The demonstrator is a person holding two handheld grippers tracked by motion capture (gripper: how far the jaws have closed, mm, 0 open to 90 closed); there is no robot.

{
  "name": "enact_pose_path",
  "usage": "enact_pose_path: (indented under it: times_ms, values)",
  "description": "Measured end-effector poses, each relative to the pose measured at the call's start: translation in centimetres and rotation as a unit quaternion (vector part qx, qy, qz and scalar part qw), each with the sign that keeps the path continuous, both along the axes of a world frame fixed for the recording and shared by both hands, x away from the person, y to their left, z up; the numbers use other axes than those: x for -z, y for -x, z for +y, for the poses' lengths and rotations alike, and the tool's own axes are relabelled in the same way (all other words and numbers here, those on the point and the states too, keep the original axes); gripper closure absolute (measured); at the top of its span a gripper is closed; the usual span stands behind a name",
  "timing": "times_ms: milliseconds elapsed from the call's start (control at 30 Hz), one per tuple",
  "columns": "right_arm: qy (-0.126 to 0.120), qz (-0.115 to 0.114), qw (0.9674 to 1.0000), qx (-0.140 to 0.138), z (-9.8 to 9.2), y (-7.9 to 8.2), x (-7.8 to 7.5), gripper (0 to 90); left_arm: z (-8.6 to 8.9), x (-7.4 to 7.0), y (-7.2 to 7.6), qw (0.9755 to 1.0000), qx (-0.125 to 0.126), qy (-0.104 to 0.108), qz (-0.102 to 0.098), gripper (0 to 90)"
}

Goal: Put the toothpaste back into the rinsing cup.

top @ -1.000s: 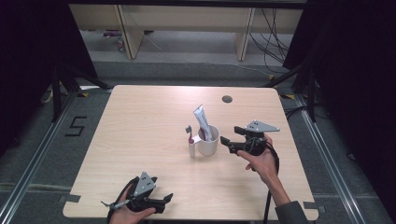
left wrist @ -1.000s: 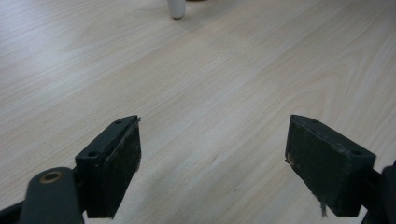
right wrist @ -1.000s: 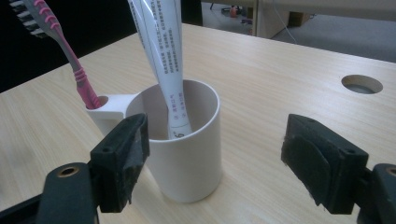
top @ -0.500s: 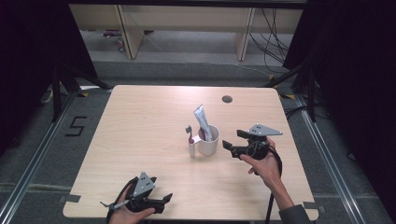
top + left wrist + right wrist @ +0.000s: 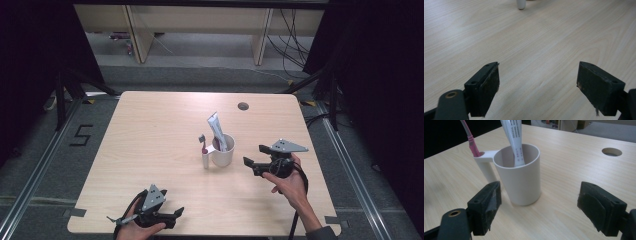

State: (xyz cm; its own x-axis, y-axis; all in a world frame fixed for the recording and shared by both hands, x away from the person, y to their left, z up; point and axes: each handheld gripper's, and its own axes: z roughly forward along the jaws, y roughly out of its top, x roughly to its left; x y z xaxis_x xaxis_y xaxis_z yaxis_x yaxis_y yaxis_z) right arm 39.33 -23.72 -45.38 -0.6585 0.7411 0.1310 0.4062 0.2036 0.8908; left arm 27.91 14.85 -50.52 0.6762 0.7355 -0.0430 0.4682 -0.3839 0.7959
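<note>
A white cup (image 5: 223, 151) (image 5: 521, 176) stands near the middle of the table. A toothpaste tube (image 5: 217, 131) (image 5: 514, 140) leans inside it. A pink toothbrush (image 5: 203, 145) (image 5: 472, 143) stands in the holder on the cup's handle side. My right gripper (image 5: 252, 158) (image 5: 539, 207) is open, just right of the cup, jaws pointing at it with nothing between them. At the table's front edge my left gripper (image 5: 175, 215) (image 5: 537, 87) rests low, open and empty over bare wood.
A round cable hole (image 5: 243, 106) (image 5: 611, 151) is in the table's far right part. The wooden table (image 5: 150, 140) has dark floor and rails around it. Shelving legs stand beyond the far edge.
My right gripper has drawn back from the cup, toward the person and slightly lower. The left gripper has stayed put.
</note>
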Motion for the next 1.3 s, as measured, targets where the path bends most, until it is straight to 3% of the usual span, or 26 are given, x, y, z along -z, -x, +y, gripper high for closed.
enact_pose_path:
  times_ms: [33,67,100,200,333,367,500,567,600,633,767,1033,1067,1133,1167,1300]
  values:
    - [0.011,-0.008,0.9999,-0.004,-0.2,-0.1,0.1,19.7,0.0,0.0,0.0,1.0000,0.003,-0.003,0.000,18.0]
    - [0.014,0.007,0.9999,0.000,-0.2,0.2,0.1,19.4,0.0,0.0,0.0,1.0000,0.003,-0.001,-0.002,18.0]
    - [0.018,-0.004,0.9998,-0.004,-0.4,0.1,0.1,19.4,0.0,0.0,0.0,1.0000,0.003,-0.001,-0.002,18.0]
    - [0.017,-0.004,0.9998,-0.005,-0.6,0.3,0.1,19.5,0.1,0.0,0.0,1.0000,-0.001,-0.001,0.001,18.0]
    - [0.001,0.021,0.9998,-0.004,-0.7,1.1,0.2,19.5,0.2,0.0,0.0,1.0000,0.000,-0.004,0.001,18.0]
    - [0.022,0.002,0.9997,-0.006,-1.1,1.2,0.3,19.4,0.2,0.1,0.2,1.0000,-0.004,0.006,-0.002,18.1]
    - [0.018,0.018,0.9997,-0.001,-1.1,2.0,0.5,19.1,0.7,0.1,0.5,1.0000,-0.003,-0.002,-0.001,18.0]
    - [0.034,0.017,0.9993,0.000,-1.3,2.3,0.6,19.1,0.8,0.0,0.4,0.9999,-0.008,-0.006,-0.005,18.0]
    - [0.034,0.019,0.9992,0.001,-1.4,2.5,0.7,19.1,0.6,0.0,0.4,0.9999,-0.012,0.008,-0.005,18.0]
    - [0.045,0.015,0.9988,-0.005,-1.7,2.8,1.0,19.1,0.6,-0.1,0.4,0.9999,-0.007,-0.006,-0.004,18.0]
    - [0.050,0.018,0.9986,-0.006,-2.0,3.6,1.5,18.7,0.6,0.1,0.4,1.0000,-0.004,-0.008,-0.003,18.1]
    - [0.054,0.027,0.9982,-0.006,-2.7,4.8,1.8,18.2,0.5,0.1,0.3,1.0000,-0.003,-0.005,-0.002,18.1]
    - [0.048,0.038,0.9981,-0.003,-2.8,5.2,1.9,18.0,0.4,0.1,0.3,1.0000,-0.004,-0.004,-0.001,18.1]
    - [0.046,0.040,0.9981,-0.004,-2.8,5.3,1.9,17.8,0.5,0.1,0.3,1.0000,-0.002,-0.007,0.000,18.0]
    - [0.051,0.031,0.9982,-0.007,-3.0,5.3,2.0,17.6,0.5,0.1,0.3,1.0000,-0.002,-0.006,0.000,18.0]
    - [0.047,0.045,0.9979,0.000,-3.1,6.1,2.3,17.6,0.5,0.1,0.3,1.0000,-0.004,-0.009,-0.002,18.1]
